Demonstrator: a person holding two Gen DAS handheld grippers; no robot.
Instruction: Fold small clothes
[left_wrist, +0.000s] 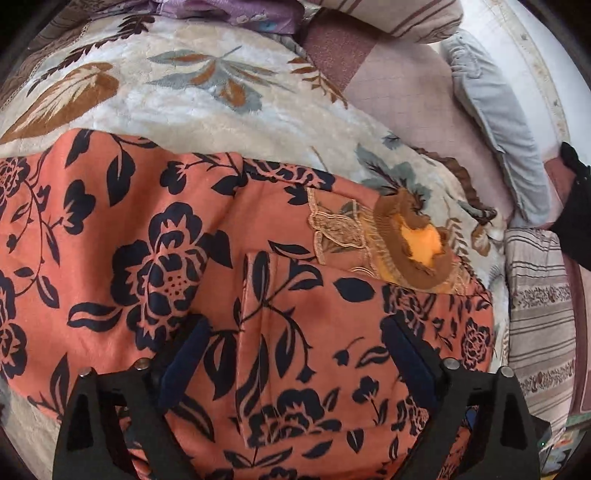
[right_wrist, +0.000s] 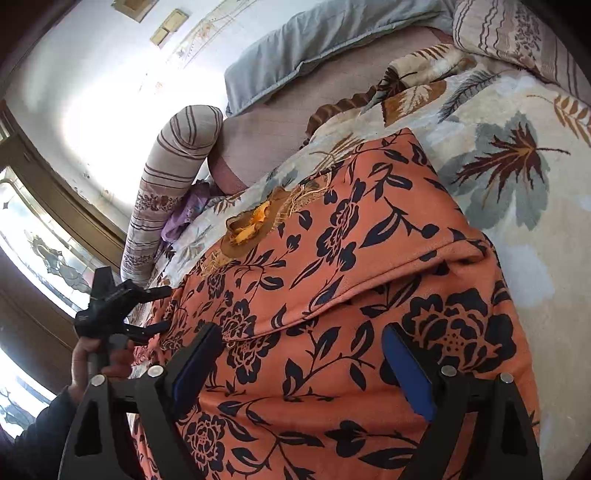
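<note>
Both tongs are spread wide and grip nothing: the left gripper (left_wrist: 295, 354) and the right gripper (right_wrist: 306, 365) hover just over the orange floral garment (left_wrist: 155, 236), which lies on the leaf-print blanket (left_wrist: 192, 107). I judge folding partway done: 1 flap (right_wrist: 388, 266) already overlaps the body, further folds remain. No readable writing or label shows.
</note>
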